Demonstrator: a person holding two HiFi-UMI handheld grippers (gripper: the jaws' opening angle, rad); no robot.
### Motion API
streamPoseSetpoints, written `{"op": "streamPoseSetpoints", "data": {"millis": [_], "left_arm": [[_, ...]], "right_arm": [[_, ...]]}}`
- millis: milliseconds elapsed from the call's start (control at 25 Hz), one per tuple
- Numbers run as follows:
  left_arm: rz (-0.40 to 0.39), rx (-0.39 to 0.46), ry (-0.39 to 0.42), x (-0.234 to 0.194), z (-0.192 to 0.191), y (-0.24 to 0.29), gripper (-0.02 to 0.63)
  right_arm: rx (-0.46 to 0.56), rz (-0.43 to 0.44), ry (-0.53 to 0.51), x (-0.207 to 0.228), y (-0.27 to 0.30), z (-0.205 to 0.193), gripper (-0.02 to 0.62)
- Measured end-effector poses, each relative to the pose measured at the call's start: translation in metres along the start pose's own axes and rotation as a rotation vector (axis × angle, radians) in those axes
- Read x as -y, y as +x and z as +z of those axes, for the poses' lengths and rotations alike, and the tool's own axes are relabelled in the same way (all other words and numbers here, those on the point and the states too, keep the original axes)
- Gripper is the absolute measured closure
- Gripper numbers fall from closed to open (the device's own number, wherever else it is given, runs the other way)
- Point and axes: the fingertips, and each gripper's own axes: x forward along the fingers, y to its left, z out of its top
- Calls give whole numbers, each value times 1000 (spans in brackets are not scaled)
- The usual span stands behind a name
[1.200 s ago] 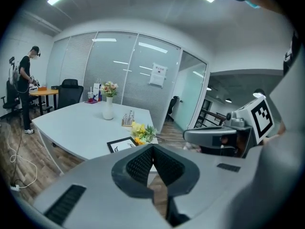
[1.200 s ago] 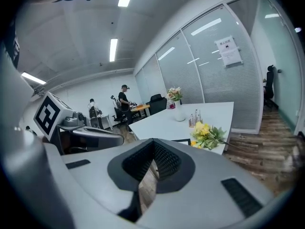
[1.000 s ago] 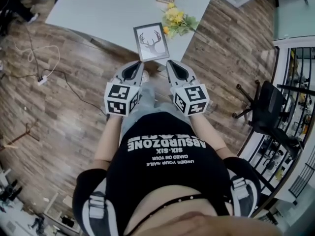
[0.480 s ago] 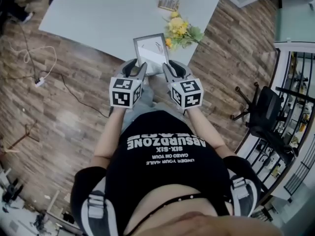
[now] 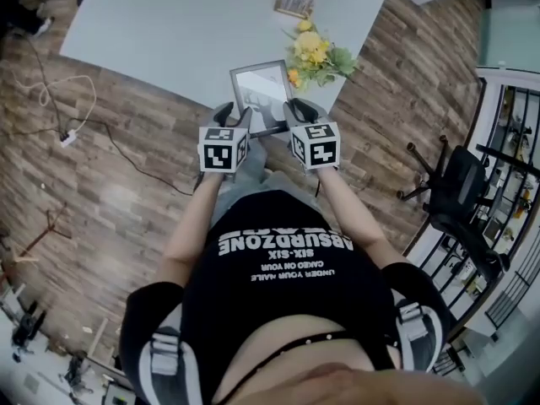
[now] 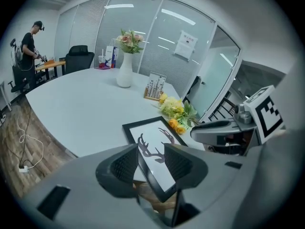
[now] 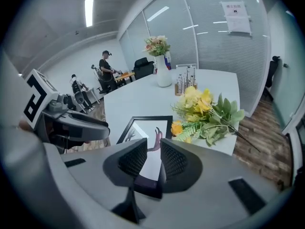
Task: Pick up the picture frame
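Note:
A black picture frame [image 5: 261, 91] with a deer-antler print lies at the near edge of the pale table [image 5: 169, 32]. My left gripper [image 5: 229, 113] is at the frame's near left side. Its jaws are opening, and the frame's [image 6: 153, 142] left edge runs between them with a gap at the pads [image 6: 125, 165]. My right gripper [image 5: 297, 108] is at the near right side. In the right gripper view the right gripper [image 7: 153, 159] stands open, with the frame's [image 7: 145, 132] near corner between its jaws.
Yellow flowers [image 5: 316, 53] lie just right of the frame, close to the right gripper. A small wooden holder [image 5: 294, 2] and a white vase [image 6: 125, 73] stand farther back. A black chair [image 5: 456, 184] is at the right, a cable [image 5: 67, 133] on the floor at the left.
Both grippers moved forward and down from in front of the person's body to the frame's near edge. The left jaws went from shut to open.

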Motion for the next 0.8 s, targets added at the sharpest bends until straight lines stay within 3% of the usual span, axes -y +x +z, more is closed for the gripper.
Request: {"op": "streamPoseSetpoints", "data": {"millis": [640, 800], "left_arm": [[25, -150, -108, -26, -37, 46, 448], [-1, -121, -220, -34, -42, 50, 476]], "right_arm": [[-133, -57, 30, 28, 47, -35, 491], [-77, -22, 99, 28, 51, -36, 505]]}}
